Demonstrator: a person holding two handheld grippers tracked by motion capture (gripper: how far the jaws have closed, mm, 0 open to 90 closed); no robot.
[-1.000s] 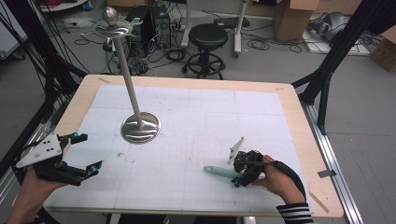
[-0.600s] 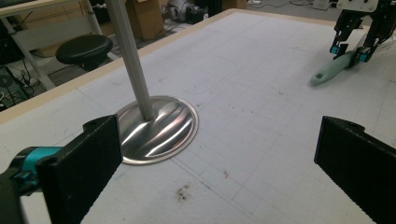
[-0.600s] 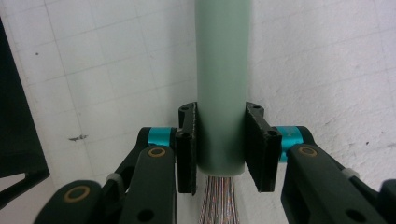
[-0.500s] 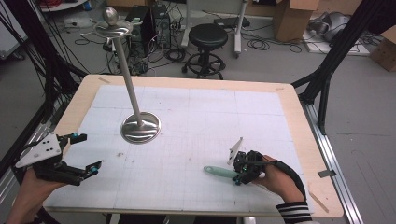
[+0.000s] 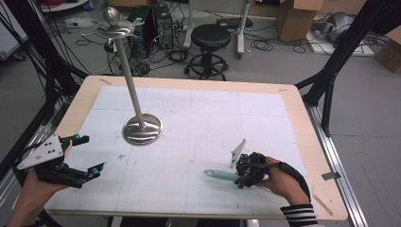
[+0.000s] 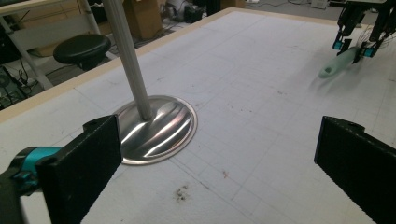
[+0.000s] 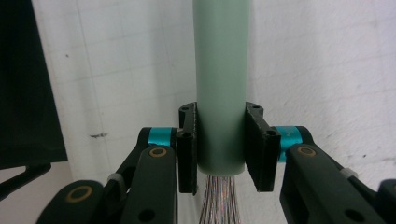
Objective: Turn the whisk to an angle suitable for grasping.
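Pale green plastic marks the handle of a brush (image 7: 221, 93), and it sits pinched between the two black pads of the right tongs (image 5: 242, 176). In the right gripper view the pads press on either side of the handle near its lower end, where a tuft of fine, multicoloured bristles (image 7: 217, 200) fans out just below them. The jaws have just been closing, and the handle is now clamped between them. Seen from the high view, the handle juts out leftward from the right tongs, low over the white gridded desk (image 5: 198, 123); whether its free end touches the surface cannot be told. Gripping so close to the bristle end probably gives firm control of the brush while leaving the long handle free.

The left tongs (image 5: 85, 156) are spread wide with nothing between them, resting near the desk's front left edge, well apart from the brush. Their own camera looks across the desk at a shiny metal stand (image 6: 156, 126), its round base lying just ahead of the open jaws and a slim ribbed pole (image 6: 128, 56) rising from it. The left tongs seem parked out of the way, leaving the right tongs room to work.
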